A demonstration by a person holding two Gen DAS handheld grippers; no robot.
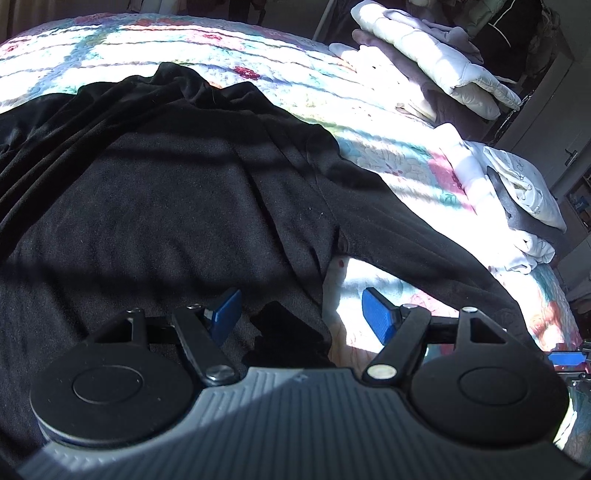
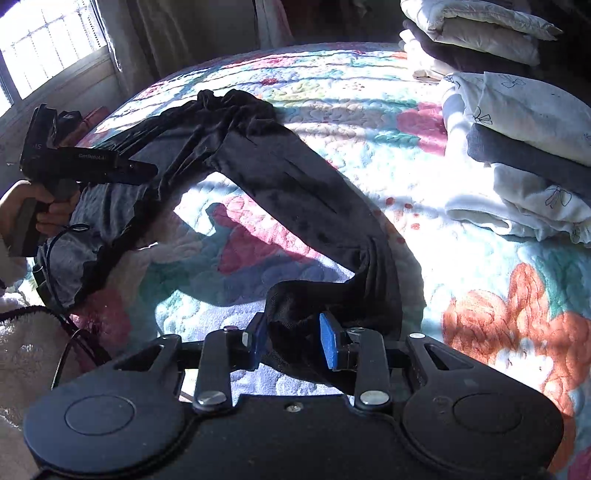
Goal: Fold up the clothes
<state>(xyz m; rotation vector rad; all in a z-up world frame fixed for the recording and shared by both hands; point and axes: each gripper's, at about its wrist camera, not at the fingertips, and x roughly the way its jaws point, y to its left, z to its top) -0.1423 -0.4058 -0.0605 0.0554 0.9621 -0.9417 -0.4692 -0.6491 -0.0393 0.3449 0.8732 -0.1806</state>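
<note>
A black long-sleeved garment [image 1: 177, 192] lies spread on the floral quilt [image 1: 258, 55], one sleeve [image 2: 295, 184] stretched out toward the right. My left gripper [image 1: 301, 314] hovers open over the garment's side edge, with nothing between its blue pads. In the right wrist view a hand [image 2: 48, 210] holds that tool at the far left. My right gripper [image 2: 293, 339] sits at the sleeve's end. The bunched cuff [image 2: 295, 306] lies between its pads, and the right pad's [image 2: 328, 341] blue face shows bare.
A stack of folded white and grey clothes [image 2: 524, 147] sits on the bed's right side, with a pile of folded pale bedding [image 2: 476, 33] behind it. A window [image 2: 48, 48] is at the far left. Sunlit quilt [image 2: 480, 277] lies to the right of the sleeve.
</note>
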